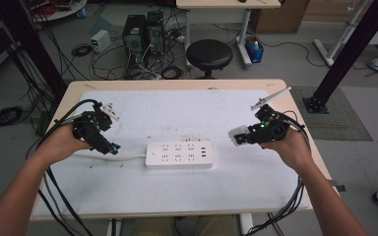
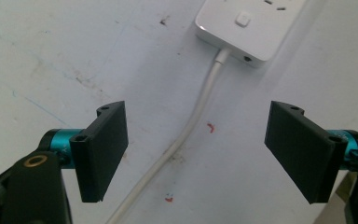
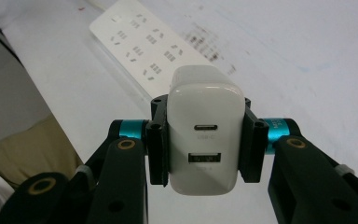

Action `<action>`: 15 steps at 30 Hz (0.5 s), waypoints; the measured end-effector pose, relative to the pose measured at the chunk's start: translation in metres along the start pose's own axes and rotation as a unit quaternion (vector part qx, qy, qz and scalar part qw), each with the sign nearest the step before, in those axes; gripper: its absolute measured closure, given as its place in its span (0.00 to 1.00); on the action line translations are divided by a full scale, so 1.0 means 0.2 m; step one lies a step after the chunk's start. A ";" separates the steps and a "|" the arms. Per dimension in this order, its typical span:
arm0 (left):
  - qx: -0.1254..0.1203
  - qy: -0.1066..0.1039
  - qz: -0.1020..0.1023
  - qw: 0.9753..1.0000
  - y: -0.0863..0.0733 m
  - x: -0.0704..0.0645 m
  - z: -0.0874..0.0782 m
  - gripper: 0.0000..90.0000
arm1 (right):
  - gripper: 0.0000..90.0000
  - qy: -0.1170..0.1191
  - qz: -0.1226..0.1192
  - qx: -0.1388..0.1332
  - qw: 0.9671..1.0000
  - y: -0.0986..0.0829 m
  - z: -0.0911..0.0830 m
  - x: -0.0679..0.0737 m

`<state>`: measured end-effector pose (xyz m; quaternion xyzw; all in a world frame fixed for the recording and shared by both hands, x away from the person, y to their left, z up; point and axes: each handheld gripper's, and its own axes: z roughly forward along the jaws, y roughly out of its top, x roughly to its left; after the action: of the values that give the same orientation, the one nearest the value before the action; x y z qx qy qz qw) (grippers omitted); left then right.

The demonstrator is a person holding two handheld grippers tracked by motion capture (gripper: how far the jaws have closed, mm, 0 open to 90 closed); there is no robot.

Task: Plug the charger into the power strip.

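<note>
A white power strip (image 1: 178, 154) lies flat in the middle of the white table, its cord (image 2: 193, 123) running off to the left. My left gripper (image 1: 109, 147) hovers just left of the strip, above the cord, open with nothing between its jaws (image 2: 196, 154). A white USB charger block (image 3: 204, 133) with two ports facing the camera is clamped in my right gripper (image 1: 237, 137), which is held above the table right of the strip. The power strip (image 3: 144, 46) lies beyond the charger in the right gripper view.
The table's white mat (image 1: 187, 189) has bare room in front of and behind the strip. A small white plug piece (image 1: 110, 111) lies at the back left. Beyond the table's far edge stand a black stool (image 1: 209, 54) and computer towers (image 1: 142, 34).
</note>
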<state>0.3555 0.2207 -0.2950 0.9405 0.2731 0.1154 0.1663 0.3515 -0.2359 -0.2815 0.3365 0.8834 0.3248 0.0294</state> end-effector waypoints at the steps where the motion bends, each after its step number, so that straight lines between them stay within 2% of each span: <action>1: 0.000 0.000 0.000 1.000 0.00 0.00 0.00 0.24 | 0.69 -0.003 -0.006 0.001 1.000 0.02 0.01 0.01; 3: -0.003 0.004 0.001 1.000 0.00 0.01 0.01 0.24 | 0.69 -0.005 -0.014 0.002 1.000 0.05 0.02 0.03; 4: -0.005 0.006 0.006 1.000 -0.01 0.01 0.02 0.24 | 0.69 -0.006 -0.027 0.004 1.000 0.09 0.05 0.05; 6: -0.007 0.009 0.003 1.000 -0.01 0.02 0.03 0.24 | 0.69 -0.007 -0.035 0.012 0.999 0.14 0.09 0.07; 8: -0.003 0.011 0.008 1.000 -0.02 0.03 0.04 0.24 | 0.69 -0.008 -0.051 0.022 0.998 0.19 0.13 0.09; 9: -0.003 0.011 0.008 1.000 -0.02 0.03 0.04 0.24 | 0.69 -0.008 -0.051 0.022 0.998 0.19 0.13 0.09; 10: -0.005 0.012 0.003 1.000 -0.03 0.03 0.05 0.24 | 0.69 -0.004 -0.068 0.038 0.997 0.23 0.17 0.11; 11: -0.005 0.012 0.003 1.000 -0.03 0.03 0.05 0.24 | 0.69 -0.004 -0.068 0.038 0.997 0.23 0.17 0.11; 12: -0.003 0.009 0.006 1.000 -0.04 0.03 0.05 0.24 | 0.69 -0.007 -0.083 0.056 0.995 0.27 0.22 0.13; 13: -0.002 0.007 0.008 1.000 -0.05 0.04 0.06 0.24 | 0.69 -0.007 -0.083 0.056 0.995 0.27 0.22 0.13; 14: -0.001 0.004 0.003 1.000 -0.05 0.04 0.08 0.24 | 0.69 -0.009 -0.093 0.064 0.994 0.29 0.24 0.15; 15: 0.010 0.005 0.005 1.000 -0.05 0.05 0.08 0.24 | 0.69 -0.009 -0.101 0.068 0.993 0.30 0.26 0.16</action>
<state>0.3641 0.2307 -0.3130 0.9428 0.2705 0.1177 0.1552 0.3759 -0.1545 -0.2815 0.2499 0.9327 0.2559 0.0469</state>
